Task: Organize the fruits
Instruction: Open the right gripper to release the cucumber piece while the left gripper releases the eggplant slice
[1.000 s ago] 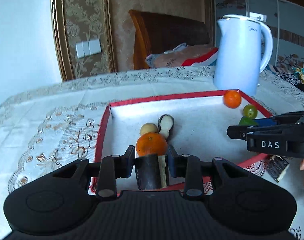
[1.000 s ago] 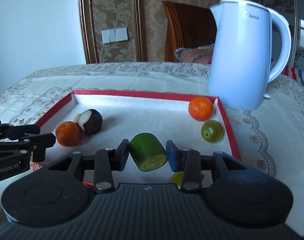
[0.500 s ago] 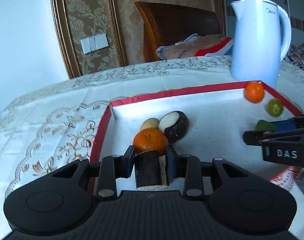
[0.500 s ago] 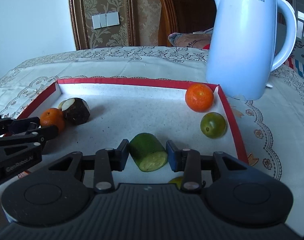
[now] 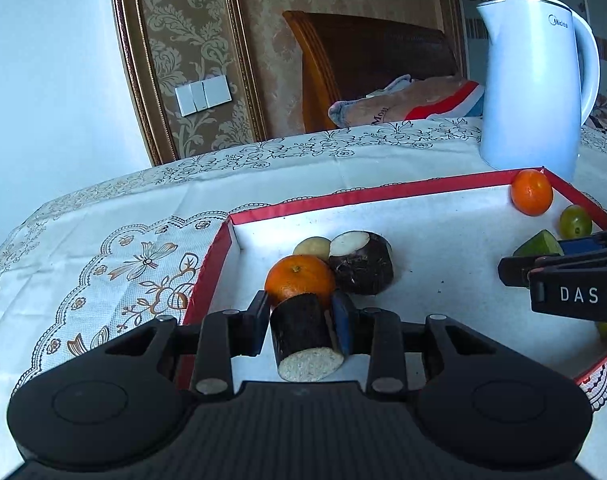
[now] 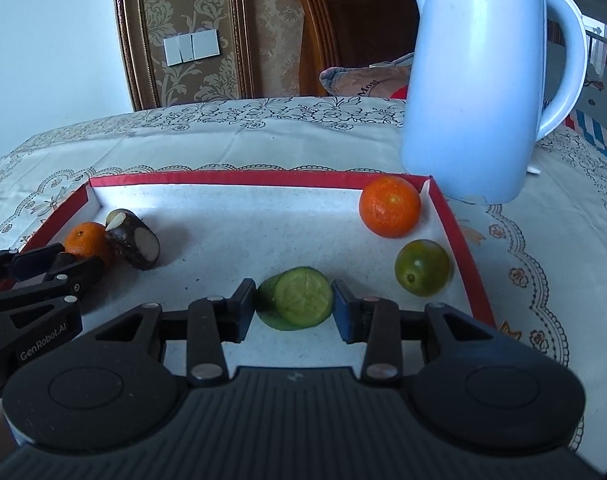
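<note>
A red-rimmed white tray (image 5: pixel 343 199) (image 6: pixel 243 178) lies on the table. My left gripper (image 5: pixel 303 320) is shut on a dark-skinned cylinder piece (image 5: pixel 305 336) with a pale cut end, low over the tray's near left part. Right behind it sit an orange (image 5: pixel 299 280), a dark cut chunk (image 5: pixel 361 266) and a small yellowish fruit (image 5: pixel 313 248). My right gripper (image 6: pixel 293 300) is shut on a green cucumber piece (image 6: pixel 297 298), its cut face toward the camera. Another orange (image 6: pixel 389 206) and a green round fruit (image 6: pixel 422 267) rest in the tray's right corner.
A white electric kettle (image 6: pixel 475 80) stands just behind the tray's far right corner. A lace tablecloth (image 5: pixel 103 264) covers the table. A wooden chair with a cushion (image 5: pixel 403 100) stands behind. The left gripper (image 6: pixel 43 276) shows at the right wrist view's left edge.
Both grippers have moved in over the tray, which now looks nearer, each still holding its piece. The cucumber's cut face has turned more toward the camera.
</note>
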The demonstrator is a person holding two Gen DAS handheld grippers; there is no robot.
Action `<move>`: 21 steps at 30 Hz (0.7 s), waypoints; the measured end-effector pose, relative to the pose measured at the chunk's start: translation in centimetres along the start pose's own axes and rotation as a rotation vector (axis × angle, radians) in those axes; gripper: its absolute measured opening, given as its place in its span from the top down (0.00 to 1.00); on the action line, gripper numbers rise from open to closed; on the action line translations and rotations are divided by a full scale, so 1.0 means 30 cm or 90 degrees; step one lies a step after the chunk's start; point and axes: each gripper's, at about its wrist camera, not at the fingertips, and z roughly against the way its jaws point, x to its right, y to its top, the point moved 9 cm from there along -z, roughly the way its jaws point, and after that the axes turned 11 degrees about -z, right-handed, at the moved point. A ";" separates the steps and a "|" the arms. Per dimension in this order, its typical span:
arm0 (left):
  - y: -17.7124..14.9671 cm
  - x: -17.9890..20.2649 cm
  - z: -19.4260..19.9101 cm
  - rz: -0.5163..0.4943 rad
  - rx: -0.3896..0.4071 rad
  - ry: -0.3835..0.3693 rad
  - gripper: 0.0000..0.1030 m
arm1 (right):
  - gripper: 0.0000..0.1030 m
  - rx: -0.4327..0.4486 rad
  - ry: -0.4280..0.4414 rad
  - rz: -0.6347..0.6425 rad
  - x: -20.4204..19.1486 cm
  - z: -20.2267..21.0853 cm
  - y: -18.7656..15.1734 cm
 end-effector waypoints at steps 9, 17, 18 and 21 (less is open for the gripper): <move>-0.015 -0.003 -0.020 0.016 -0.019 -0.016 0.66 | 0.56 0.003 0.003 -0.007 0.004 0.011 -0.001; -0.026 -0.005 -0.009 0.019 -0.016 -0.017 0.62 | 0.41 0.013 0.012 -0.014 0.006 0.040 -0.003; -0.030 -0.006 -0.005 0.021 -0.016 -0.017 0.60 | 0.37 0.012 0.015 -0.017 0.007 0.043 -0.005; -0.032 -0.009 -0.003 0.018 -0.015 -0.011 0.54 | 0.30 0.017 0.013 -0.013 0.008 0.050 -0.008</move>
